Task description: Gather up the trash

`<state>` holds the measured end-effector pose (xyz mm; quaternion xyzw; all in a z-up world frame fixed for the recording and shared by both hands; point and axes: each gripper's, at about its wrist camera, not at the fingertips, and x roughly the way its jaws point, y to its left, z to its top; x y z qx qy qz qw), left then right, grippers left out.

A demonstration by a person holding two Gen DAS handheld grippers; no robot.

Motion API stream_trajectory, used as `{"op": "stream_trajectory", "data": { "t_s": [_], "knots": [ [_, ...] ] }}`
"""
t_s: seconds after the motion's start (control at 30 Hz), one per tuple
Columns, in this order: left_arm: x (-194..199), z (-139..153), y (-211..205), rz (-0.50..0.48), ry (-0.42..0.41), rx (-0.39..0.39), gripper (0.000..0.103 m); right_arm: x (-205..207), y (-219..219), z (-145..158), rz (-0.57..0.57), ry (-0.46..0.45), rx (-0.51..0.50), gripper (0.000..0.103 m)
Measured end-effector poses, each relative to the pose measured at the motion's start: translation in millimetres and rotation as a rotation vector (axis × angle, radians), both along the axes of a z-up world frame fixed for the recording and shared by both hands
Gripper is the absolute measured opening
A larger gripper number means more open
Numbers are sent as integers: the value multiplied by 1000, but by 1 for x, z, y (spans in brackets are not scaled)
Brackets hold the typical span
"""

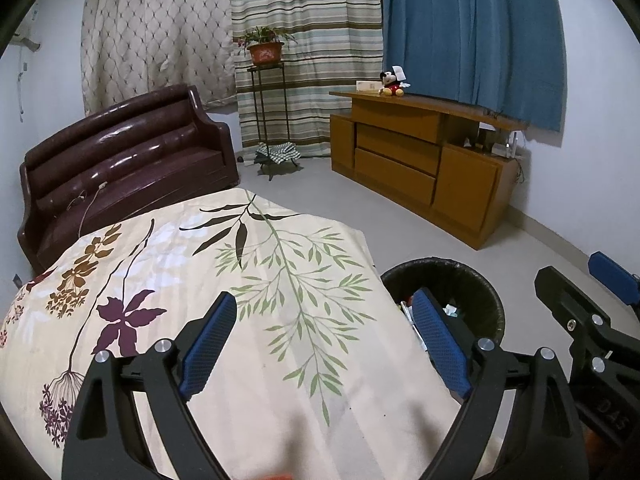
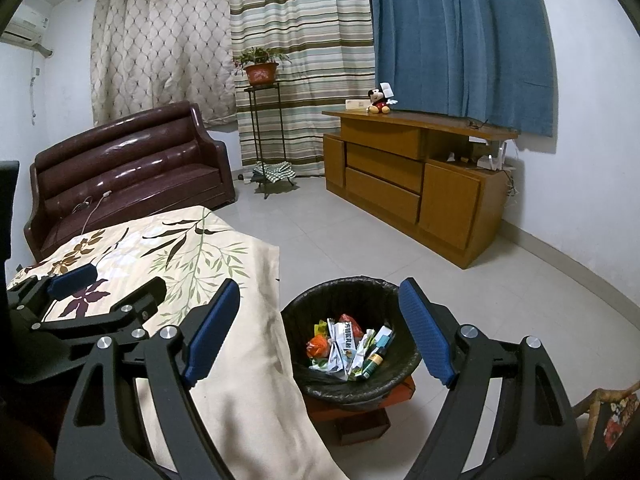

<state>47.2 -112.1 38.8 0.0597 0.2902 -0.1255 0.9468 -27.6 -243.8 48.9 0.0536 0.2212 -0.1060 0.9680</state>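
Observation:
A round bin lined with a black bag [image 2: 316, 384] stands on a low red stool beside the table, and part of its rim [image 1: 486, 300] shows in the left wrist view. Several wrappers, an orange piece and a small bottle of trash [image 2: 348, 346] lie inside it. My right gripper [image 2: 320, 324] hangs open above the bin with nothing between its blue pads. My left gripper [image 1: 324, 338] stands open over the floral tablecloth [image 1: 224, 264], also empty. The left gripper [image 2: 96, 284] appears at the left edge of the right wrist view, and the right gripper [image 1: 580, 280] at the right edge of the left wrist view.
A dark brown leather sofa [image 2: 128, 168] sits behind the table. A plant stand with a potted plant [image 2: 262, 68] is at the curtains. A wooden cabinet [image 2: 404, 184] with a plush toy [image 2: 380, 100] lines the right wall. Pale tiled floor [image 2: 340, 236] lies between them.

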Motion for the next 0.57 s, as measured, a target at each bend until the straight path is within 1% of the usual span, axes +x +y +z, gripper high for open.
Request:
{"op": "stream_trajectory", "data": {
  "t_s": [0.27,0.57],
  "knots": [
    [0,-2,2,-12,-8,-1,87,-2,3,1,1,-3,0,80],
    [5,-6,6,9,15,10,87,-2,6,1,6,2,-2,80]
  ]
}}
